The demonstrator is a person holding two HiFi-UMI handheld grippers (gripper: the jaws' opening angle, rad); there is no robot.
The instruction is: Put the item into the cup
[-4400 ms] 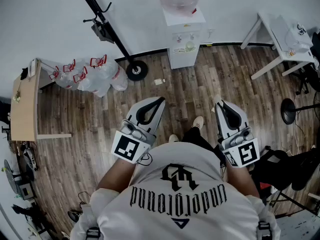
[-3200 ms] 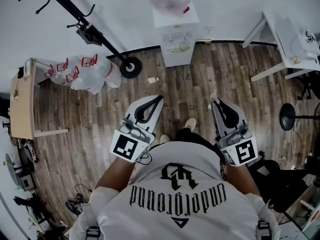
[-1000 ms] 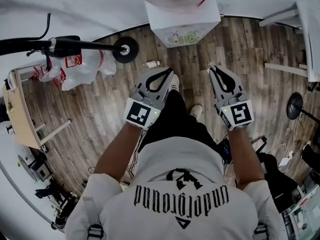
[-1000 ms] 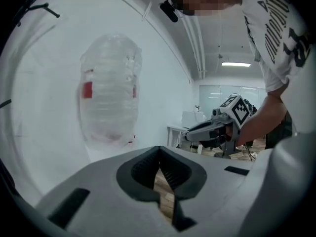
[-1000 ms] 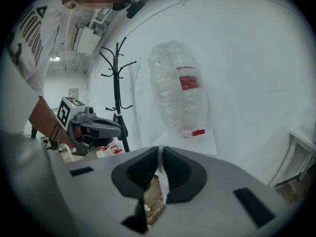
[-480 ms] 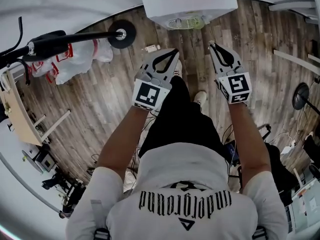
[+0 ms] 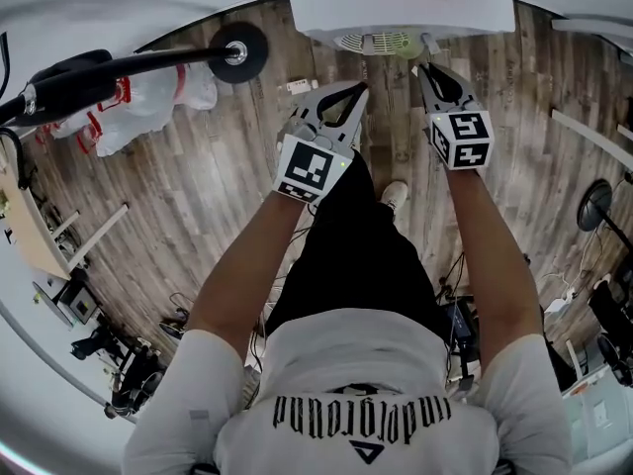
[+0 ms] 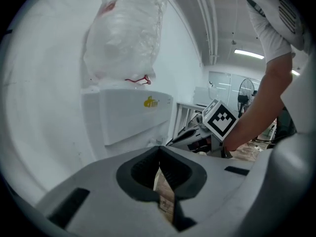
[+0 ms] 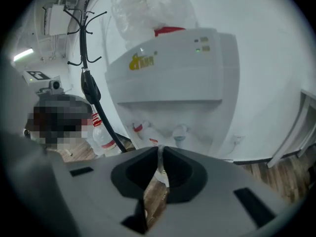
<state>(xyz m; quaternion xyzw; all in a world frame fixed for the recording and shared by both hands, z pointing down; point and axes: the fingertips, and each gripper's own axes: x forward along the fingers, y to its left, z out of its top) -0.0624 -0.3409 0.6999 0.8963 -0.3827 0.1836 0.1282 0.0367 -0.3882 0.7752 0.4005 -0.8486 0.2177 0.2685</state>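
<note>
We are holding the left gripper and right gripper side by side above the wooden floor, both pointing at the water dispenser. Left jaws are pressing together, empty. Right jaws are standing a hair apart, empty. We are not managing to place the item or the cup in any view.

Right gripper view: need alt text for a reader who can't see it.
The right gripper, jaws a narrow gap apart with nothing between them, points at a white water dispenser with an upturned bottle on top. A black coat stand is at left; wooden floor shows lower right.
</note>
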